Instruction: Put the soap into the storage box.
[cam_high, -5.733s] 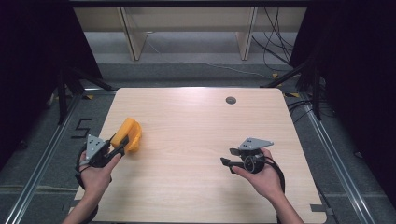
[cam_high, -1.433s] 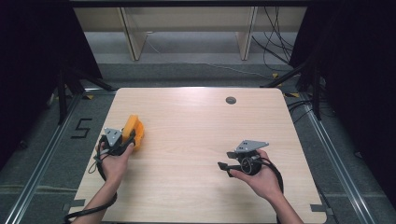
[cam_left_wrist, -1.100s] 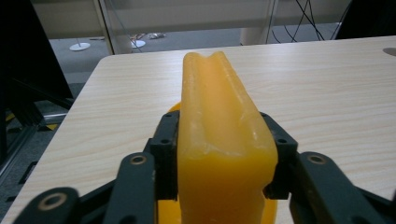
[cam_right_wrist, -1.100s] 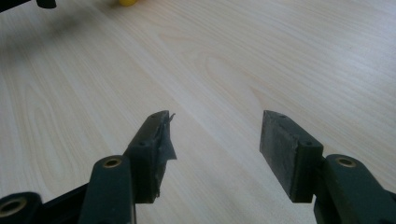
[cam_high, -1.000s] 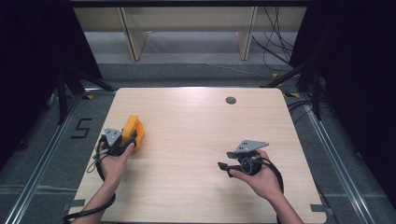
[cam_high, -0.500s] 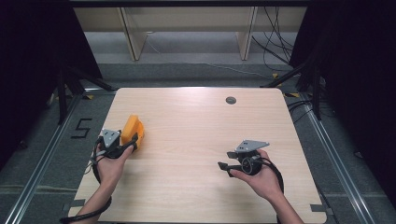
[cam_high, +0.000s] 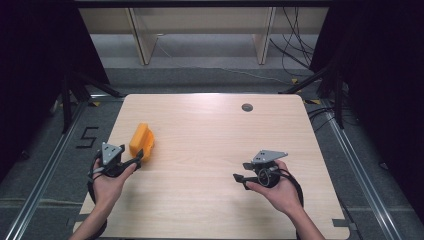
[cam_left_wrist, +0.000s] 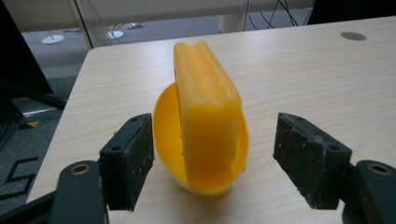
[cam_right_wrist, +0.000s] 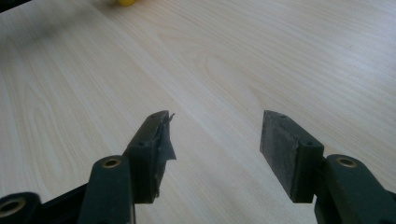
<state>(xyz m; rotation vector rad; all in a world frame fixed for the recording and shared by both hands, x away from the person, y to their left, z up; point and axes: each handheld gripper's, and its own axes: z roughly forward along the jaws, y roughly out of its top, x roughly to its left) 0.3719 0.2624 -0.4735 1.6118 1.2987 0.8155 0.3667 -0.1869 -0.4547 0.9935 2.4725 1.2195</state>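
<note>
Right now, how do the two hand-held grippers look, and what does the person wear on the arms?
Both the left gripper and the right gripper are black, each topped by a grey three-cornered plate and trailing a black cable. Their jaws carry dark, worn rectangular pads. The forearms are bare, with no sleeves visible.

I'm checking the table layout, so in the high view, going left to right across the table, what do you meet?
Left gripper → orange object → round hole in the table → right gripper.
</note>
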